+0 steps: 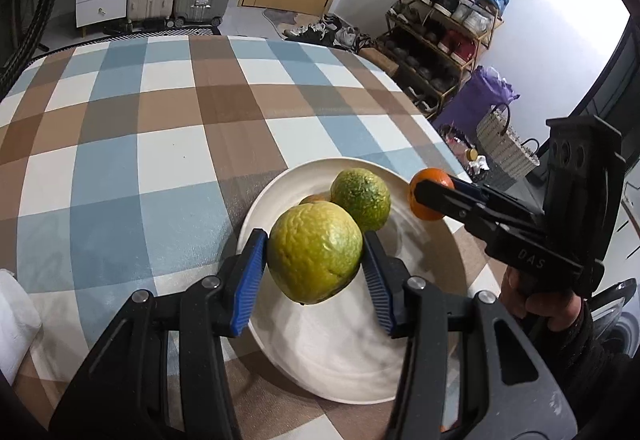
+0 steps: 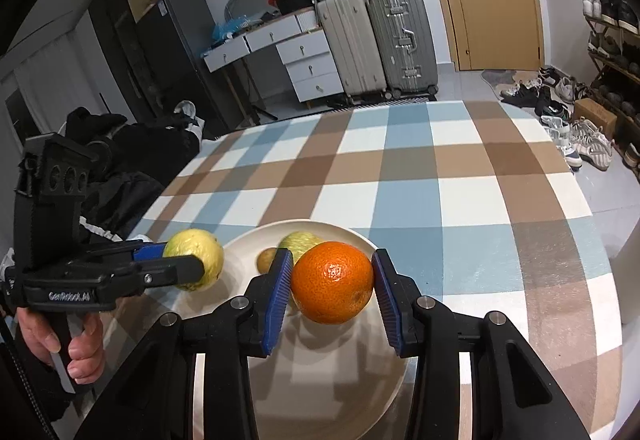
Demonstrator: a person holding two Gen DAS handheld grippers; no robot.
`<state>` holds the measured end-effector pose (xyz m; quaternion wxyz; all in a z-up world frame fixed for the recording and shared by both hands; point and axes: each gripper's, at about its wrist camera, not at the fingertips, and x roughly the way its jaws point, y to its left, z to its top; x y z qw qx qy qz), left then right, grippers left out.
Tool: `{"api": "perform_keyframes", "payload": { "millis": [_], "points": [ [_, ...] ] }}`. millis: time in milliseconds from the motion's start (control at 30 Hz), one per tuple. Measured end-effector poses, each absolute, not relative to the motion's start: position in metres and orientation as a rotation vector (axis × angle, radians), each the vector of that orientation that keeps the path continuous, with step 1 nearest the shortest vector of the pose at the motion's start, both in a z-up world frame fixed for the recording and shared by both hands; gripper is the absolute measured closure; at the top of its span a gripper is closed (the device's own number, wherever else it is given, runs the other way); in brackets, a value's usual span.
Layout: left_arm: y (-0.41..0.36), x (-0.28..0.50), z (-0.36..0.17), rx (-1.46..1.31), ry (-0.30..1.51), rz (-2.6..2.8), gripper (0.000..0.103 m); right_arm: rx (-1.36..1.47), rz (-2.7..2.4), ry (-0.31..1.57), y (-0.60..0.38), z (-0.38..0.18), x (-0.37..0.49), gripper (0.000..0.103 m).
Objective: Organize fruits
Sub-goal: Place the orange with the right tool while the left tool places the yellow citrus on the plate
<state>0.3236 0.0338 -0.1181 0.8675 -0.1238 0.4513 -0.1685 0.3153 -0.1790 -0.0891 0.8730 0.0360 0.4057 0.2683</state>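
Left wrist view shows the left hand-held gripper [image 1: 315, 264] with its blue ribbed pads pressed against both sides of a large yellow-green rough-skinned citrus fruit [image 1: 315, 251], carried in the air over the near part of a round white ceramic plate [image 1: 344, 360]. On that plate sit a smaller, darker green citrus fruit [image 1: 361, 198] and a small brownish fruit [image 2: 267, 258], mostly hidden behind the others. The plate rests on a desk covered with a blue, brown and white checked cloth [image 1: 168, 144].

Right wrist view shows the right hand-held gripper [image 2: 333, 282] closed about as far as a round orange tangerine [image 2: 333, 282] allows, holding it above the right half of the plate.

Both fruits hang over the same plate, so the main risk is crowding: if the two grippers lower together, a finger or fruit could knock the fruits already lying there, or the grippers could strike each other. Round fruit also rolls; released from a height or onto the sloping rim, either could travel off the plate and across the cloth toward the desk edge. The big citrus is held only at its widest part, so a slackened squeeze could drop it early.
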Motion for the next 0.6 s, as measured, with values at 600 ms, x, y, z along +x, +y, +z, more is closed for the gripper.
{"api": "perform_keyframes", "payload": {
  "millis": [600],
  "points": [
    [0.030,0.339,-0.137,-0.248,0.972,-0.317,0.058,0.114,0.550,0.887,-0.174,-0.114,0.330,0.061]
  ]
}}
